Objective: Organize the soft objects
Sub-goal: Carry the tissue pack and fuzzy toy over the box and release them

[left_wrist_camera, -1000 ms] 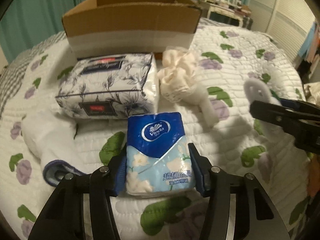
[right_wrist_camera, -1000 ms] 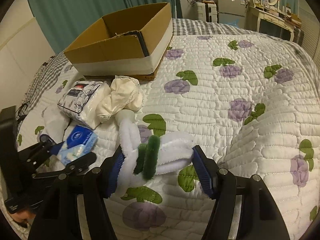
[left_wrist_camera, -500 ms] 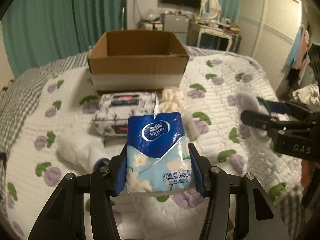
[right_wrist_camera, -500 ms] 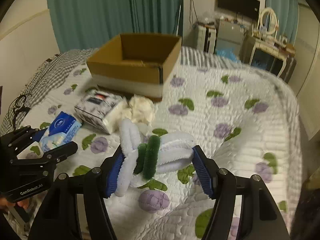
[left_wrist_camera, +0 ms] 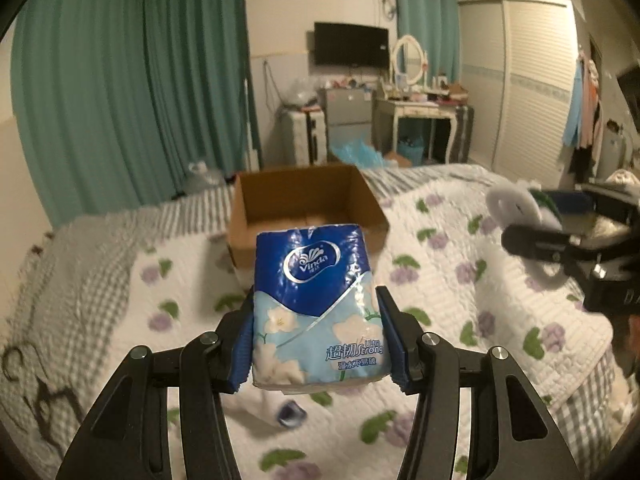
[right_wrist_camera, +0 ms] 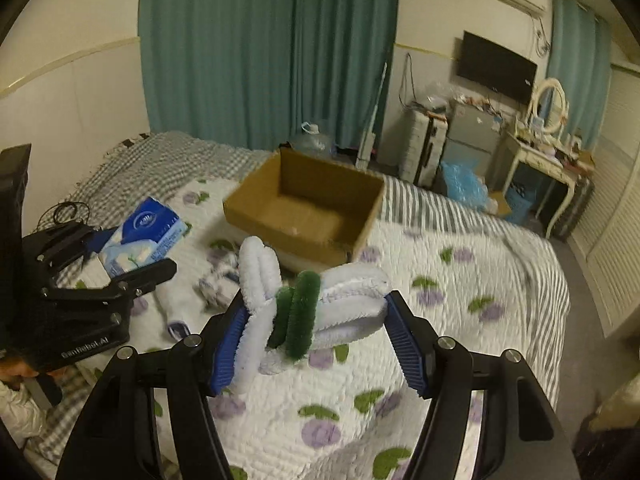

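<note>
My left gripper [left_wrist_camera: 316, 336] is clamped on the tissue pack [left_wrist_camera: 318, 308], blue pads pressed into both sides of the soft wrapper, and the pack stands upright between them, lifted clear of the bed [left_wrist_camera: 452, 264]. From the right wrist view I see the same pack [right_wrist_camera: 142, 236] held out over the left part of the quilt. My right gripper [right_wrist_camera: 316, 332] is squeezing the fluffy white bundle [right_wrist_camera: 304, 308] — a roll of white plush cloth with a dark green band around its middle — and it too hangs in the air above the flowered quilt. In the left view that bundle [left_wrist_camera: 516, 208] shows at the right edge, pinched in the other tool.

Beyond both loads sits the cardboard box [right_wrist_camera: 308, 208], open at the top, resting on the bed near the striped far end; in the left view the box [left_wrist_camera: 308, 204] lies straight ahead, behind the pack. Down on the quilt below my left gripper I make out a white sock [left_wrist_camera: 276, 408] with a blue cuff — blurred, so I cannot tell more. Around the bed: green curtains [right_wrist_camera: 260, 48], a wall television [left_wrist_camera: 351, 49] and a dressing table [left_wrist_camera: 424, 120] with an oval mirror.
</note>
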